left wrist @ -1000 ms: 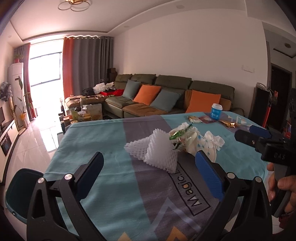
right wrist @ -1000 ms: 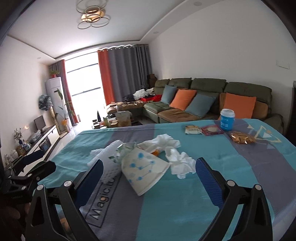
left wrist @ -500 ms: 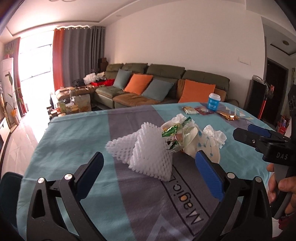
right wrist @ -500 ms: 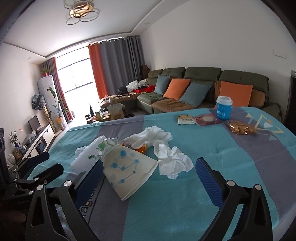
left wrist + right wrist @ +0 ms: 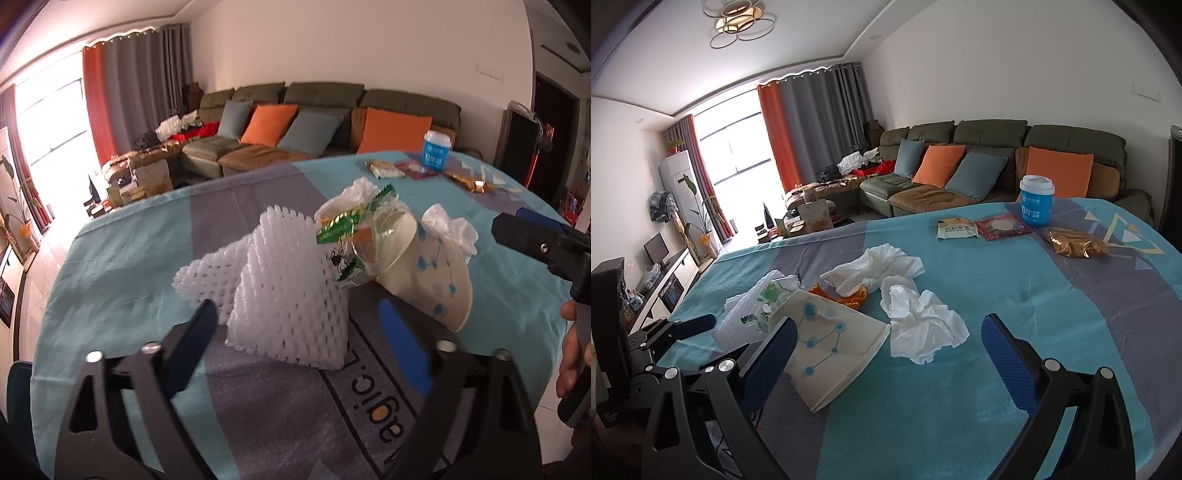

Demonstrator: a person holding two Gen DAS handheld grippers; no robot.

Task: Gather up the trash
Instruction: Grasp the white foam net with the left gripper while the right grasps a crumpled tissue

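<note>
Left tool (image 5: 295, 339): jaws partly open and just been closing, nothing gripped; the white foam mesh fruit sleeve (image 5: 284, 291) lies directly ahead, its near edge between the pads. It rests on the teal-and-grey clothed table (image 5: 122, 266), long axis crosswise. Right tool (image 5: 886, 354): wide open, empty, nearer the crushed dotted paper cup (image 5: 831, 350).

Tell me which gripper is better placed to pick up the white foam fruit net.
Left. The left gripper has just been closing around the white foam fruit net; the right gripper faces the crumpled white tissue.
</note>
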